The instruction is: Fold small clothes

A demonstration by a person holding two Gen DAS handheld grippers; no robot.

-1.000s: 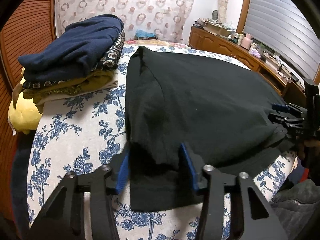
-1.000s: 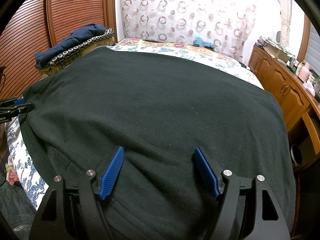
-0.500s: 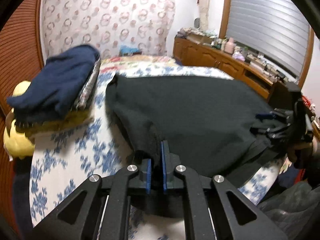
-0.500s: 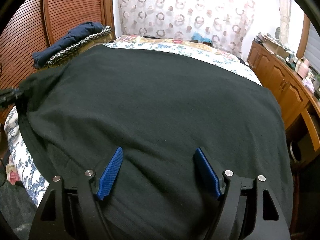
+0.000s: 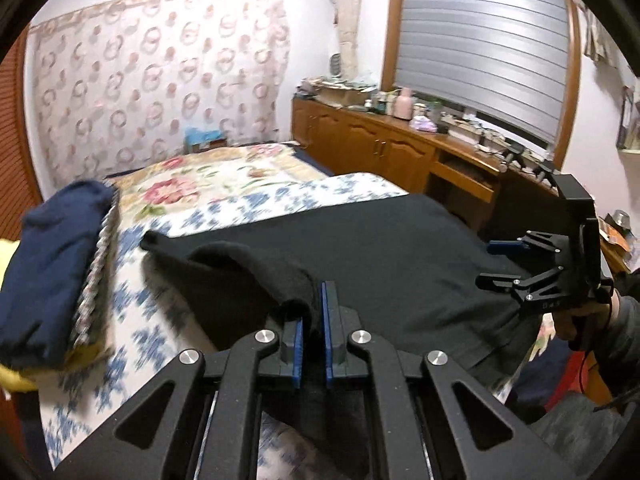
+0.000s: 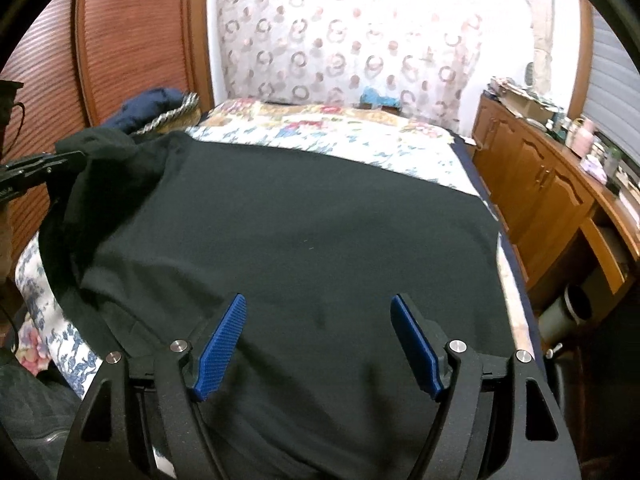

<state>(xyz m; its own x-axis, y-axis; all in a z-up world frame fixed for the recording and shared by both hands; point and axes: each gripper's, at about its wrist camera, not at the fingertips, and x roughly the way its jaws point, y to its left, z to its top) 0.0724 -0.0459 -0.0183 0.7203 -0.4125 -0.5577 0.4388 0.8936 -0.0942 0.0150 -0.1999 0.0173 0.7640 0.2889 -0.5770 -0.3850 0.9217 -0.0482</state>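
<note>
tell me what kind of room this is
Most likely a bedroom at home: a bed with floral covers, a patterned curtain behind it, and a long wooden cabinet crowded with bottles under a shuttered window.

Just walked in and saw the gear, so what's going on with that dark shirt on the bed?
A person is folding a black garment spread on the floral bedspread. The left claw is shut on the garment's sleeve, holding it raised off the bed. The right claw is open above the garment's near edge, gripping nothing. A stack of folded clothes sits at the left side of the bed.
</note>
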